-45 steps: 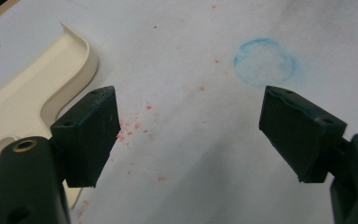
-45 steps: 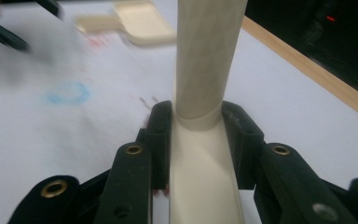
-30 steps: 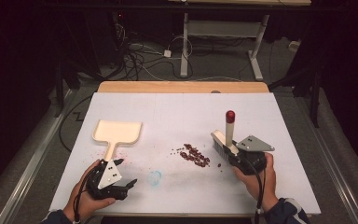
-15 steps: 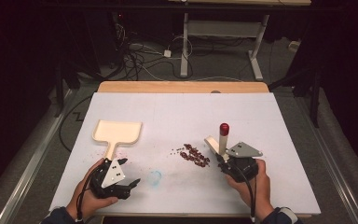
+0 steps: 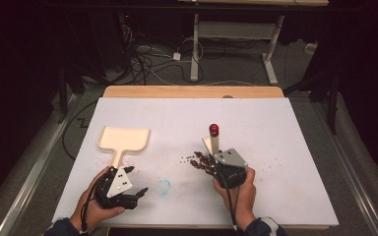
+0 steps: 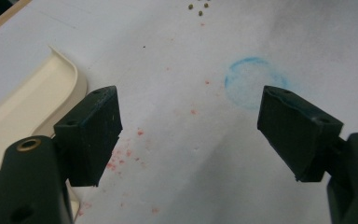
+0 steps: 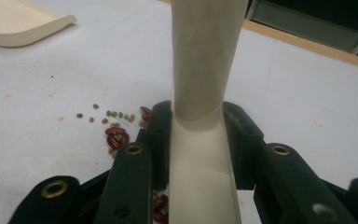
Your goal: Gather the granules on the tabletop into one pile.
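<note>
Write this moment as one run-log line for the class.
right gripper: shut on brush handle | beans: beside it | left gripper: open, empty | dustpan: flat on table

Cream plastic dustpan point(image 5: 124, 139), left of centre in the high view: smooth, faint sheen. Cream plastic brush handle point(image 7: 205, 60) with glossy red cap point(image 5: 213, 130): smooth, matt. White paper table cover point(image 5: 285, 147): matt, stained. Black gripper pads point(image 6: 93, 133): matt, rubbery. Light wooden table edge point(image 5: 192, 91), upper centre: smooth.

left gripper point(image 5: 137, 192): fingers wide apart, low | right gripper point(image 5: 215, 160): fingers clamped, hand upright
</note>
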